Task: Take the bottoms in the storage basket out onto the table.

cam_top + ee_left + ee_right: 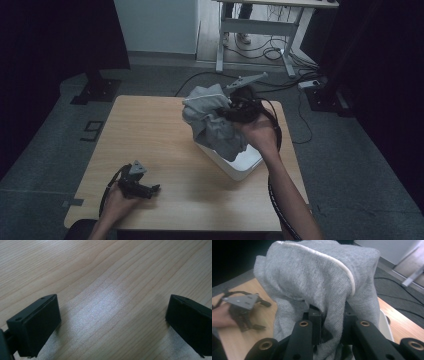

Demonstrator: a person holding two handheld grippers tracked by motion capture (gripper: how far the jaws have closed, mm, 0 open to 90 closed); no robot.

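Holding a grey cloth [212,122] clamped over the white box [240,164], the right claw [231,111] hangs above the counter [150,145], while the left claw [152,190] rests there, spread apart.

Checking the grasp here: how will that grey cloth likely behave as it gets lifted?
Probably floppy: the grey cloth sags in folds from the right claw. Likely light, since one pinch carries it. It may drag on the white bin beneath.

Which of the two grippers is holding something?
The right gripper: its fingers pinch the grey cloth above the white bin. The left gripper rests open on the table.
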